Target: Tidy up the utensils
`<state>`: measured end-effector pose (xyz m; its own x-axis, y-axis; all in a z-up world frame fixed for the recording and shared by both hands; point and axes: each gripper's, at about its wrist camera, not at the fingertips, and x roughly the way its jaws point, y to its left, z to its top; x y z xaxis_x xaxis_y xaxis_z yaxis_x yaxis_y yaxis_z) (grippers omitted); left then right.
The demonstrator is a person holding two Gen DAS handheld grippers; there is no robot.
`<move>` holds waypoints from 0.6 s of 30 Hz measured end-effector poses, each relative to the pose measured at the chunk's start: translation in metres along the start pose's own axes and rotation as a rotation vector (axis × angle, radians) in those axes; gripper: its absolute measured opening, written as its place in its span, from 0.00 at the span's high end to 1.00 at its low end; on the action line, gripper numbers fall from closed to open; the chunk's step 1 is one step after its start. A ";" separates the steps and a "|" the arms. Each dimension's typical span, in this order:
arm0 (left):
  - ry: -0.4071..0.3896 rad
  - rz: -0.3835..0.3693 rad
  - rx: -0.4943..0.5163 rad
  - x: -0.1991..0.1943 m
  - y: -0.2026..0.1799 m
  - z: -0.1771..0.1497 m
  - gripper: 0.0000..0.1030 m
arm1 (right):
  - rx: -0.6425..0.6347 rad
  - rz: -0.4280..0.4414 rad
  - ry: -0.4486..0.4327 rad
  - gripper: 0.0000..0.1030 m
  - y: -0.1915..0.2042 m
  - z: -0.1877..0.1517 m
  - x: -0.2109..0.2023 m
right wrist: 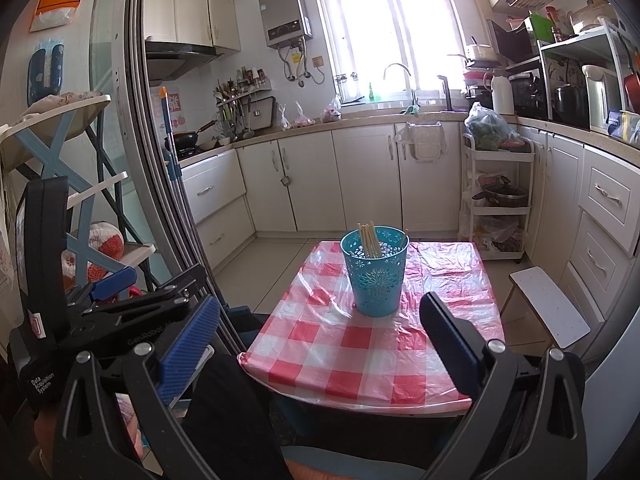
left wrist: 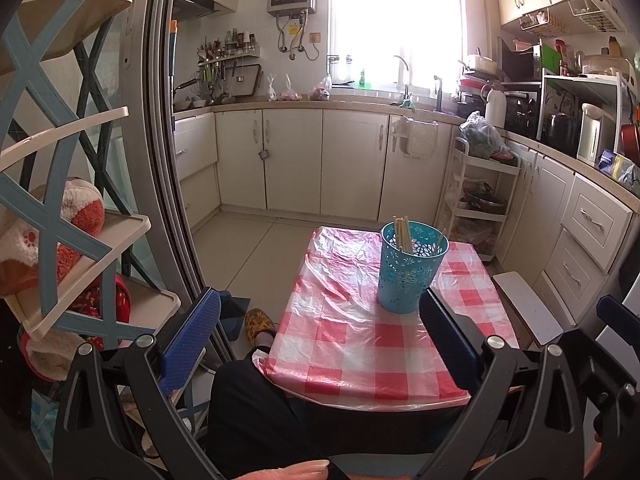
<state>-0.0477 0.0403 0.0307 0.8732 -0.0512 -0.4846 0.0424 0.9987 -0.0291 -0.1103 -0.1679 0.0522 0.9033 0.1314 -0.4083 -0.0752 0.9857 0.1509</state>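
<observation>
A teal cut-out holder (left wrist: 408, 268) (right wrist: 375, 272) stands upright on the small table with a red-and-white checked cloth (left wrist: 360, 344) (right wrist: 360, 356). Several wooden chopsticks (left wrist: 403, 235) (right wrist: 369, 240) stick up inside it. My left gripper (left wrist: 320, 308) is open, held back over the table's near edge with nothing between its fingers. My right gripper (right wrist: 320, 312) is open too, short of the holder and above the near edge. The left gripper's body (right wrist: 132, 304) shows at the left of the right wrist view.
A person's dark-clothed leg (left wrist: 256, 404) and a yellow slipper (left wrist: 258, 325) sit left of the table. A shelf rack (left wrist: 72, 240) and sliding door frame (left wrist: 168, 160) stand left. A white stool (right wrist: 550, 306), trolley (right wrist: 496, 200) and cabinets lie to the right.
</observation>
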 end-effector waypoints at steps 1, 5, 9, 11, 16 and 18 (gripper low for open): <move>0.001 -0.002 -0.001 0.000 0.000 0.000 0.07 | -0.001 0.001 0.001 0.07 0.000 0.000 0.000; -0.003 -0.039 -0.017 0.003 0.003 0.000 0.07 | -0.004 0.007 0.009 0.07 -0.003 0.000 0.003; 0.037 -0.036 -0.009 0.019 -0.001 -0.001 0.07 | 0.004 0.005 0.026 0.07 -0.015 0.001 0.015; 0.050 -0.019 0.003 0.028 -0.004 -0.002 0.07 | 0.020 -0.008 0.041 0.07 -0.028 0.001 0.024; 0.148 -0.015 0.005 0.064 -0.009 -0.006 0.07 | 0.059 -0.057 0.116 0.07 -0.066 -0.005 0.060; 0.187 -0.011 0.013 0.080 -0.011 -0.010 0.07 | 0.070 -0.076 0.147 0.07 -0.082 -0.011 0.080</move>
<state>0.0168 0.0252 -0.0168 0.7674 -0.0607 -0.6383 0.0584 0.9980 -0.0246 -0.0358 -0.2372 -0.0026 0.8333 0.0755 -0.5476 0.0256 0.9843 0.1747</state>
